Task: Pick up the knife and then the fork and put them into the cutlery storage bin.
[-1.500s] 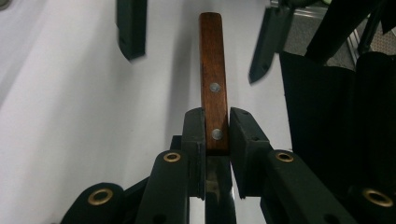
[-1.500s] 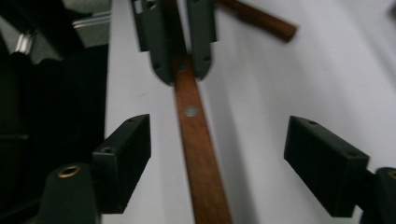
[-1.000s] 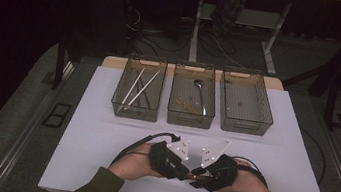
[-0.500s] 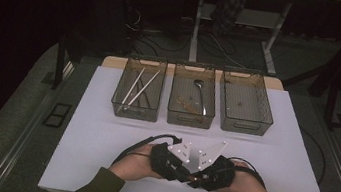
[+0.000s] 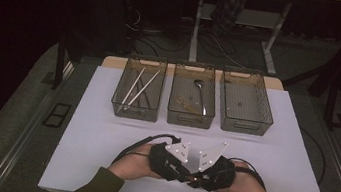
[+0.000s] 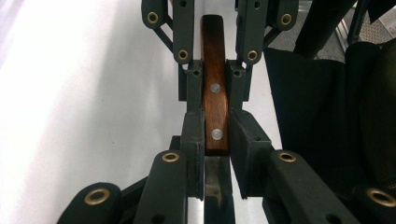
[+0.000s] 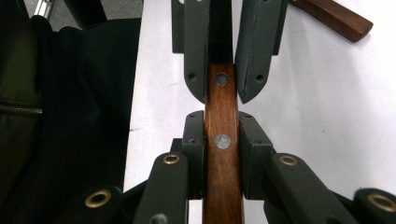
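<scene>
You hold the left gripper (image 6: 215, 154) and the right gripper (image 7: 223, 140) nose to nose at the near middle of the desk (image 5: 103, 132), both jaws clenched on the wooden handle (image 6: 215, 93) of one knife just above the desk.

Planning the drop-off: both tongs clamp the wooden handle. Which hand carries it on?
Right, probably: right tongs grip the wooden handle mid-length; left tongs pinch its end by the blade.
</scene>
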`<control>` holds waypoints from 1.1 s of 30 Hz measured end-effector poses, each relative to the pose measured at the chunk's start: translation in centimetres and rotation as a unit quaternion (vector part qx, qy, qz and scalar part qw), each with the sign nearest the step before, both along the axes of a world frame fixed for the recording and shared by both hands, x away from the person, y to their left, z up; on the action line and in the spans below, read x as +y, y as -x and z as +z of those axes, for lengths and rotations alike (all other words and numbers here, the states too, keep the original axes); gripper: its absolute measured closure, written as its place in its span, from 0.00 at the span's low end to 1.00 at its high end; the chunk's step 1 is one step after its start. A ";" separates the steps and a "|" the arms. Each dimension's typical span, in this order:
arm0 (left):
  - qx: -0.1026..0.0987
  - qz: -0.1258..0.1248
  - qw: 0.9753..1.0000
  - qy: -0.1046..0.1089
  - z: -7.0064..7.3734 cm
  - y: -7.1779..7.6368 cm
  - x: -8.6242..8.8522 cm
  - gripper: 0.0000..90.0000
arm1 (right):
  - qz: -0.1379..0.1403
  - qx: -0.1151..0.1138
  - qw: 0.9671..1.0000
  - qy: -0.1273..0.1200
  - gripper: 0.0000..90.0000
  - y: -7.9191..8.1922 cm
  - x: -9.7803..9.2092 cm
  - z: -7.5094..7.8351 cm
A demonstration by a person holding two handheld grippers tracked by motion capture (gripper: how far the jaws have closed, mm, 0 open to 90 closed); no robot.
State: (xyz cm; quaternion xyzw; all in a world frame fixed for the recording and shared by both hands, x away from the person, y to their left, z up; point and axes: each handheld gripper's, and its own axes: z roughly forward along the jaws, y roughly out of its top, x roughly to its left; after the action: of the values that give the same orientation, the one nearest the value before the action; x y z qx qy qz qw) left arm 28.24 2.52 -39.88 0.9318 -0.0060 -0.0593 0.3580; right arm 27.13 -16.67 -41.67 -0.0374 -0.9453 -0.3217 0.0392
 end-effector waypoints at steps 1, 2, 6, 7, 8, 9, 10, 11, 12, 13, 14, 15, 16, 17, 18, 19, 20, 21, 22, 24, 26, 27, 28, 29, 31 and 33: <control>-0.002 0.004 1.000 0.004 0.1 0.0 0.1 0.77 | 0.000 -0.001 1.000 0.001 0.84 0.0 0.0 0.0; -0.002 0.011 1.000 0.010 0.1 -0.1 0.2 0.72 | -0.002 -0.002 1.000 0.000 0.84 -0.1 -0.1 0.0; 0.006 0.037 0.999 0.030 0.3 -0.5 1.2 0.59 | -0.008 -0.001 1.000 -0.002 0.84 -0.2 -0.3 0.0; 0.006 0.046 0.998 0.035 0.3 -0.6 1.5 0.58 | -0.013 -0.005 1.000 -0.003 0.84 -0.3 -0.4 0.1; 0.006 0.057 0.998 0.041 0.4 -0.7 1.9 0.55 | -0.017 -0.003 1.000 -0.003 0.84 -0.3 -0.6 0.1; 0.006 0.068 0.996 0.049 0.4 -0.9 2.4 0.52 | -0.020 -0.006 1.000 -0.005 0.84 -0.4 -0.7 0.2; 0.012 0.079 0.995 0.055 0.5 -1.0 2.9 0.51 | -0.027 -0.006 1.000 -0.006 0.84 -0.5 -0.9 0.2; 0.010 0.091 0.994 0.060 0.5 -1.0 3.4 0.48 | -0.031 -0.004 0.999 -0.008 0.84 -0.6 -1.1 0.3; 0.007 0.104 0.993 0.063 0.5 -1.1 3.9 0.45 | -0.037 -0.007 0.999 -0.010 0.84 -0.7 -1.3 0.3; 0.006 0.116 0.991 0.066 0.5 -1.2 4.4 0.43 | -0.046 -0.005 0.999 -0.010 0.84 -0.8 -1.5 0.4; 0.005 0.128 0.989 0.070 0.5 -1.2 4.9 0.41 | -0.051 -0.006 0.999 -0.013 0.84 -1.0 -1.8 0.4; 0.005 0.141 0.987 0.073 0.4 -1.3 5.4 0.39 | -0.059 -0.006 0.998 -0.014 0.84 -1.1 -2.0 0.5; 0.002 0.154 0.985 0.078 0.4 -1.3 5.8 0.37 | -0.064 -0.006 0.998 -0.014 0.84 -1.2 -2.2 0.5; 0.003 0.167 0.983 0.081 0.3 -1.4 6.3 0.35 | -0.070 -0.006 0.997 -0.015 0.84 -1.4 -2.5 0.5; 0.002 0.180 0.980 0.083 0.1 -1.4 6.7 0.35 | -0.074 -0.008 0.997 -0.017 0.84 -1.5 -2.7 0.5; -0.005 0.192 0.978 0.082 0.0 -1.3 7.1 0.34 | -0.079 -0.008 0.997 -0.017 0.84 -1.6 -3.0 0.6; -0.008 0.204 0.976 0.082 -0.1 -1.2 7.4 0.33 | -0.086 -0.008 0.996 -0.017 0.84 -1.7 -3.2 0.6; -0.013 0.214 0.973 0.083 -0.2 -1.1 7.8 0.32 | -0.091 -0.008 0.996 -0.019 0.84 -1.8 -3.5 0.6; -0.021 0.225 0.971 0.082 -0.3 -0.9 8.2 0.31 | -0.097 -0.007 0.995 -0.021 0.84 -2.0 -3.8 0.7; -0.026 0.248 0.964 0.088 -0.5 -0.6 9.2 0.28 | -0.109 -0.008 0.994 -0.022 0.84 -2.3 -4.4 0.8; -0.026 0.273 0.957 0.096 -0.8 -0.3 10.2 0.23 | -0.123 -0.009 0.992 -0.024 0.84 -2.5 -5.0 0.8; -0.028 0.282 0.954 0.098 -1.0 -0.2 10.7 0.21 | -0.129 -0.009 0.991 -0.025 0.84 -2.6 -5.3 0.9; -0.029 0.292 0.951 0.098 -1.2 0.0 11.2 0.18 | -0.136 -0.010 0.990 -0.027 0.84 -2.7 -5.6 1.0; -0.028 0.299 0.949 0.097 -1.4 0.1 11.6 0.15 | -0.144 -0.010 0.989 -0.029 0.84 -2.8 -5.9 1.0; -0.029 0.309 0.946 0.100 -1.8 0.4 12.4 0.14 | -0.153 -0.012 0.988 -0.034 0.84 -3.1 -6.4 1.1; -0.026 0.319 0.942 0.104 -2.1 0.8 13.0 0.11 | -0.169 -0.010 0.985 -0.036 0.84 -3.3 -6.9 1.2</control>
State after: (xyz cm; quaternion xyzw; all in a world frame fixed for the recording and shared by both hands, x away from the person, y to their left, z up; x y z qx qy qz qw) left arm 27.47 15.50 -41.99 0.8439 0.2756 0.0835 0.4527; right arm 30.45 -23.54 -40.45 -0.1916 -0.9136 -0.3579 -0.0240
